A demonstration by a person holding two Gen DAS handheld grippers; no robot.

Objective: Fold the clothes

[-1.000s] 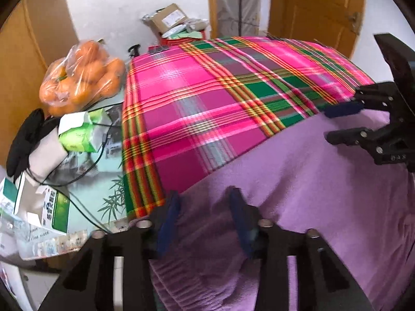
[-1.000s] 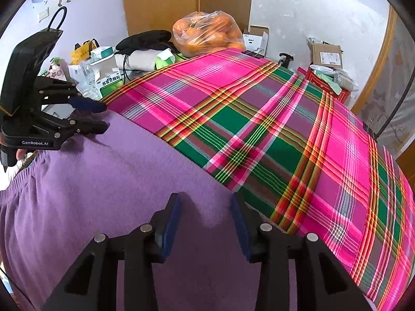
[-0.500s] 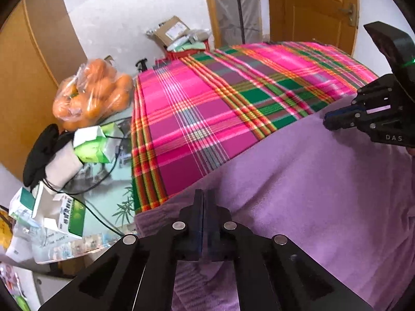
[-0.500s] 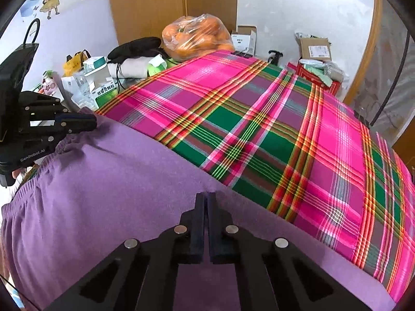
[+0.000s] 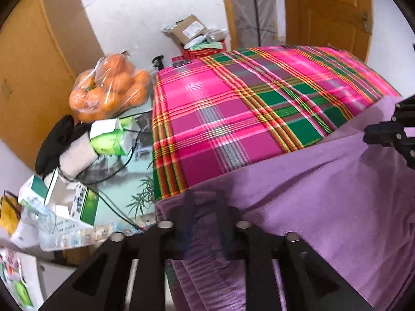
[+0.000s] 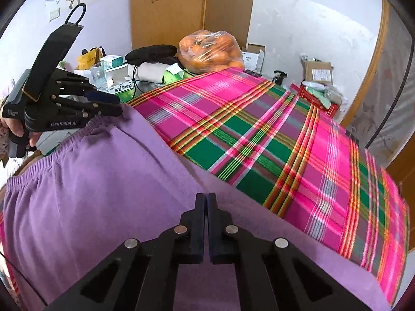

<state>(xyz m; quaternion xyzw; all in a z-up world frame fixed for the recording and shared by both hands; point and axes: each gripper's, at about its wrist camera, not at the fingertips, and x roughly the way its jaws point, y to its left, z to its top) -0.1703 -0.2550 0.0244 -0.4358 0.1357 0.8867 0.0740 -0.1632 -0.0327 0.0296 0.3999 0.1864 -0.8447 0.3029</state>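
Observation:
A purple garment [image 5: 311,194] [image 6: 103,194] with a ribbed elastic waistband lies over the near part of a pink and green plaid cloth [image 5: 246,103] [image 6: 259,129]. My left gripper [image 5: 205,207] [image 6: 111,103] is at the waistband corner. Its jaws stand partly apart and look blurred, with bunched waistband between them. My right gripper [image 6: 206,202] is shut on the garment's far edge, pinching a thin fold; its tip [image 5: 368,132] shows at the right edge of the left wrist view. The garment sags between the two grippers.
Left of the plaid cloth lie a bag of oranges [image 5: 111,90] [image 6: 210,51], green and white cartons [image 5: 111,140], black cables and a black bundle [image 5: 54,140]. Cardboard boxes [image 5: 186,29] sit on the floor by a wooden door [image 5: 332,13]. A hand [image 6: 18,129] holds the left gripper.
Both grippers went from open to shut on the garment and rose with it. Since half a second ago the left jaws have come partly apart; the right stays shut.

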